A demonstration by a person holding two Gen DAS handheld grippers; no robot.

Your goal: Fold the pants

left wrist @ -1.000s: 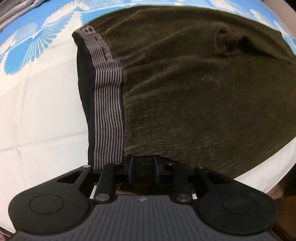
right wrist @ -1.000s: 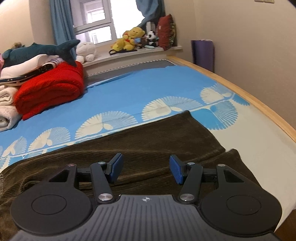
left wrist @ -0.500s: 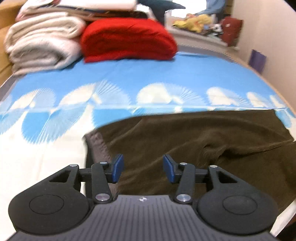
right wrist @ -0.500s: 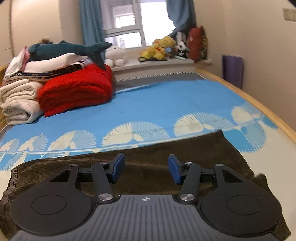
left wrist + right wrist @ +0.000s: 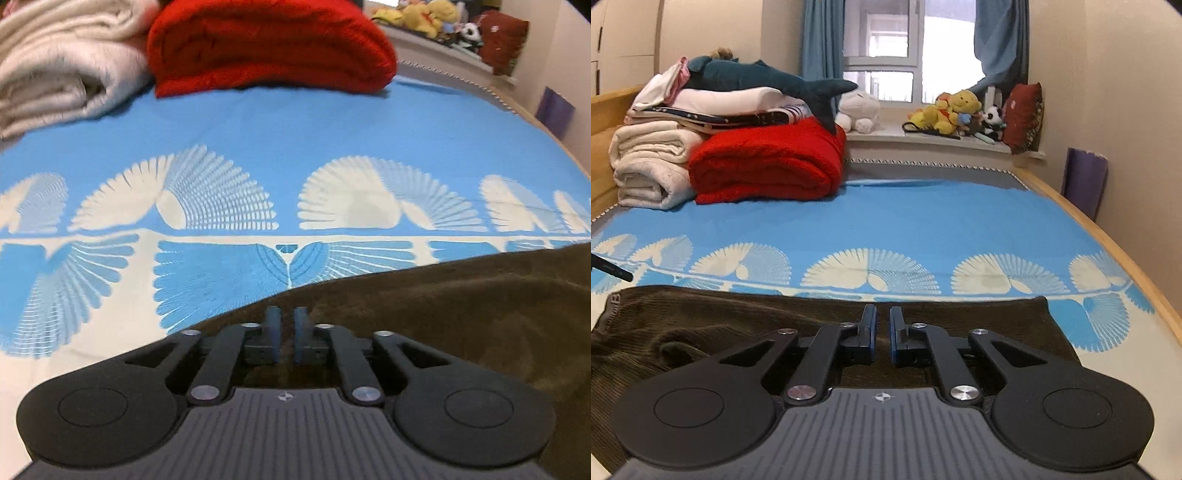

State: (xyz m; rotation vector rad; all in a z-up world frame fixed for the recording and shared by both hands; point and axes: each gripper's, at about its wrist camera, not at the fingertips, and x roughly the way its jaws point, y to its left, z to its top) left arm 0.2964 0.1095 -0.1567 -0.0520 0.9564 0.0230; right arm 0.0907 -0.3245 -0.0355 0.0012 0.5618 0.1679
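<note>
brown corduroy pants (image 5: 701, 325) beneath both grippers' fingers (image 5: 868, 334)

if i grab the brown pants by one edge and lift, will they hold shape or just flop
The brown pants will likely flop: they already lie in soft wrinkles. The ribbed, corduroy-like cloth looks thick, so probably some weight and a good grip. On the blue bedsheet they may bunch rather than slide.

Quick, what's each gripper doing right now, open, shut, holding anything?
Left gripper: jaws just closing, nearly shut over the brown pants; a grip cannot be told.
Right gripper: shut, just closed; whether it pinches the pants cannot be told.
</note>
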